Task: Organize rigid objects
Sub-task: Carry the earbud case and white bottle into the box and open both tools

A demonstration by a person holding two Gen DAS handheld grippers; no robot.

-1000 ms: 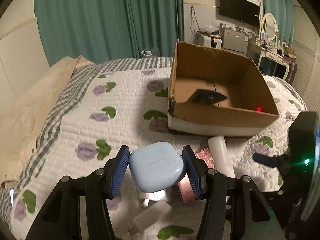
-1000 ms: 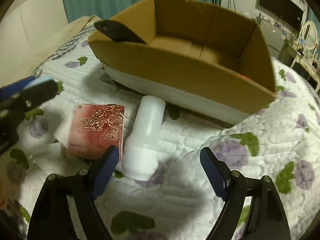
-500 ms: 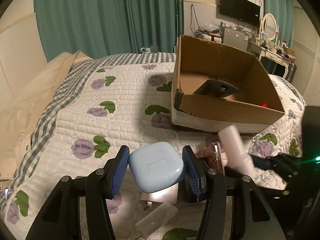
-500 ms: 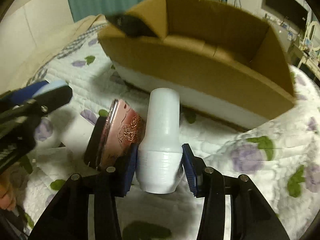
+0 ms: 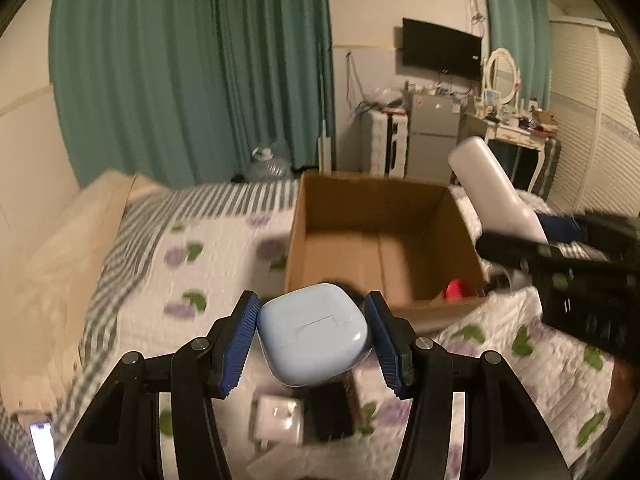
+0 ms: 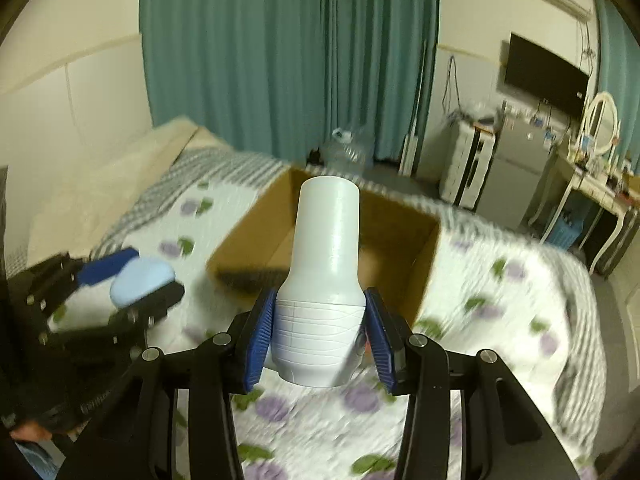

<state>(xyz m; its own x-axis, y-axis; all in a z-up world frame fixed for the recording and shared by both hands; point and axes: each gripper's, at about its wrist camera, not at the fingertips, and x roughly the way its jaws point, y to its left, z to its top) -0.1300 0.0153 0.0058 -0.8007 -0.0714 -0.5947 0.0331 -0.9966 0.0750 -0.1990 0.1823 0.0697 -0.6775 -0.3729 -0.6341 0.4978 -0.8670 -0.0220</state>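
The left gripper [image 5: 312, 334] has its fingers [image 5: 240, 340] clamped on a pale blue rounded case [image 5: 314, 334], held in the air just in front of the open cardboard box [image 5: 380, 236] on the quilted bed [image 5: 192, 280]. The right gripper [image 6: 318, 338] grips a white plastic bottle [image 6: 322, 280] by its wide base, lifted near the box's right side. A small red object [image 5: 454, 289] lies inside the box.

The room light is dim and yellowish. Both pictures bend round at the edges, with black corners. The bed cover [image 6: 500, 280] and the box [image 5: 380, 240] look smeared with blur. The white bottle [image 6: 324, 280] looks sharp and bright.
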